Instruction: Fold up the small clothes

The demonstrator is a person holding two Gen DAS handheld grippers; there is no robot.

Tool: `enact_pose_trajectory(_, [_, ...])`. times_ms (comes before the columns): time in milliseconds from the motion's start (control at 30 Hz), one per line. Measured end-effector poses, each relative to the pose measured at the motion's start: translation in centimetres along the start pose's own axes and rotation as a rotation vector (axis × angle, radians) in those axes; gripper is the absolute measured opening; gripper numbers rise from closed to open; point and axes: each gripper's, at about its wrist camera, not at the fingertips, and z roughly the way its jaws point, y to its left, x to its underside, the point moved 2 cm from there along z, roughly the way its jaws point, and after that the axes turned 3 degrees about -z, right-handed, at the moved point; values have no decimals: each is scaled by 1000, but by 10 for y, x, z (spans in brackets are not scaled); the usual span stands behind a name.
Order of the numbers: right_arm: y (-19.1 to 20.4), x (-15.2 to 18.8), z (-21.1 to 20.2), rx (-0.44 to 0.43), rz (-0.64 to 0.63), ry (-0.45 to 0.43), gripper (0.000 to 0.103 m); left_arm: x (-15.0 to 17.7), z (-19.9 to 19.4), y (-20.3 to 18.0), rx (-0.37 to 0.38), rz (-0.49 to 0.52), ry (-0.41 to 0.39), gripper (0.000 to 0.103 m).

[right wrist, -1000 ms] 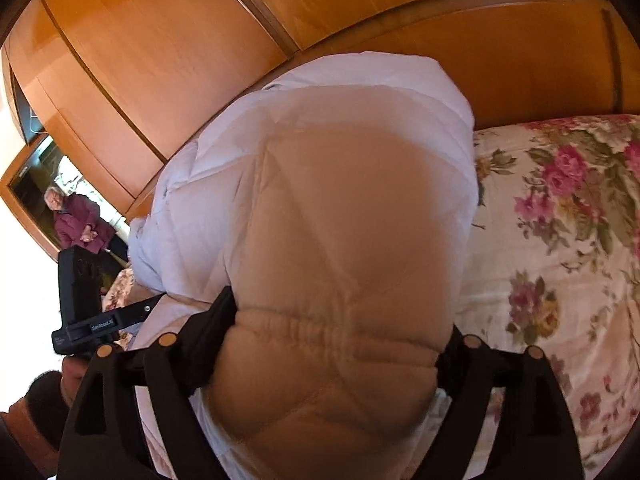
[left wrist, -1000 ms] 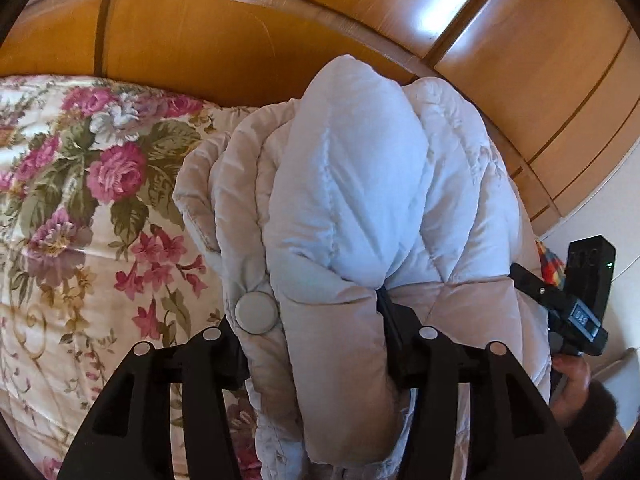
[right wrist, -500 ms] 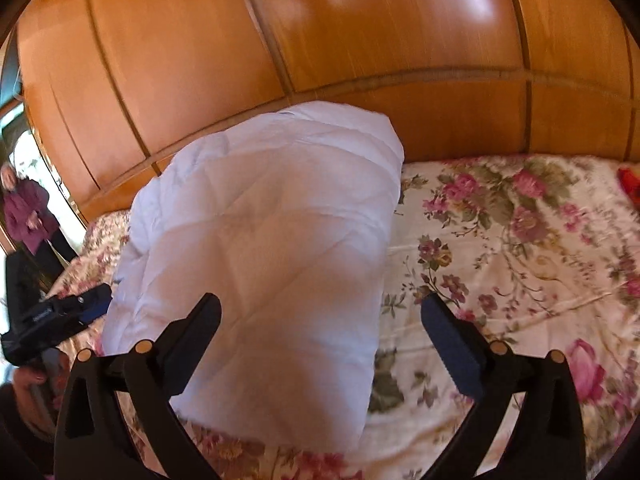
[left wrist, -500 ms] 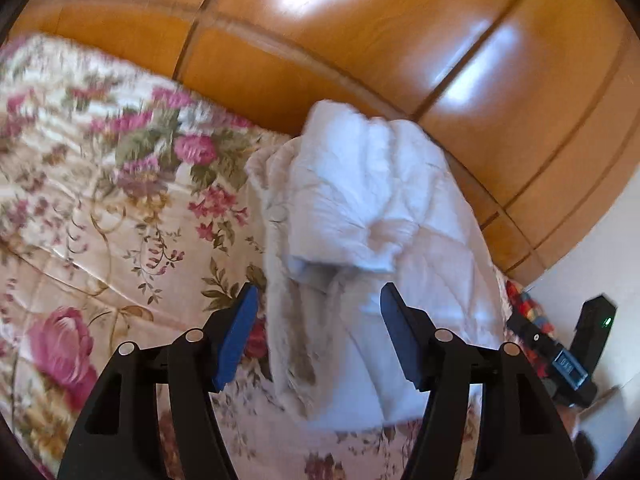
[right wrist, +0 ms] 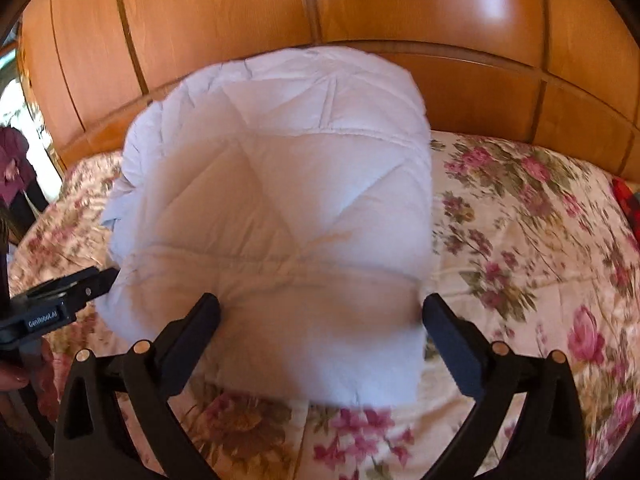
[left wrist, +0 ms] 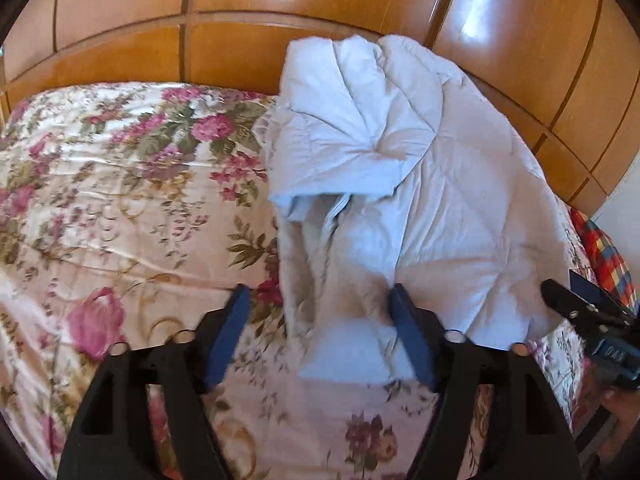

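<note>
Pale quilted puffer jacket (left wrist: 420,184) is lying folded on the floral bedspread (left wrist: 120,200), up at the edge by the wooden headboard (left wrist: 240,48). Both the left gripper (left wrist: 320,320) and right gripper (right wrist: 320,320) have just spread wide, gripping nothing.

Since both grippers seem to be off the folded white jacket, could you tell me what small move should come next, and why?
Probably draw both grippers straight back. The left gripper and right gripper have just been opening, their pads off the padded jacket, which lies folded on the floral bedspread. Only its sleeve looks loose.
</note>
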Motion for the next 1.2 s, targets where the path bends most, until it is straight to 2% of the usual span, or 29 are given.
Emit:
enact_pose_trajectory(67, [-1, 4, -16, -11, 18, -25, 101, 7, -15, -1, 1, 2, -19, 81])
enact_pose_trajectory(100, [-2, 9, -24, -7, 31, -40, 101, 7, -18, 0, -8, 7, -27, 88])
enact_pose_trajectory(133, [-2, 11, -30, -2, 37, -47, 101, 9, -23, -1, -29, 17, -37, 94])
enact_pose_trajectory(233, [6, 24, -52, -5, 39, -70, 101, 27, -48, -14, -122, 55, -88, 100])
enact_pose_trajectory(433, [27, 44, -78, 118, 13, -82, 101, 52, -79, -23, -213, 68, -130, 100])
enact_pose_trajectory(533, [30, 53, -92, 102, 72, -98, 101, 63, -101, -31, -280, 95, -193, 100])
enact_pose_trajectory(700, [46, 62, -114, 99, 65, -130, 101, 75, -130, -42, -273, 107, -236, 100])
enact_pose_trajectory(800, [54, 64, -123, 110, 45, -144, 101, 78, -135, -40, -259, 80, -192, 100])
enact_pose_trajectory(900, [59, 65, -132, 158, 26, -160, 101, 81, -135, -34, -253, 31, -152, 100])
enact_pose_trajectory(1200, [63, 66, -137, 185, -9, -173, 101, 84, -138, -31, -263, 10, -143, 100])
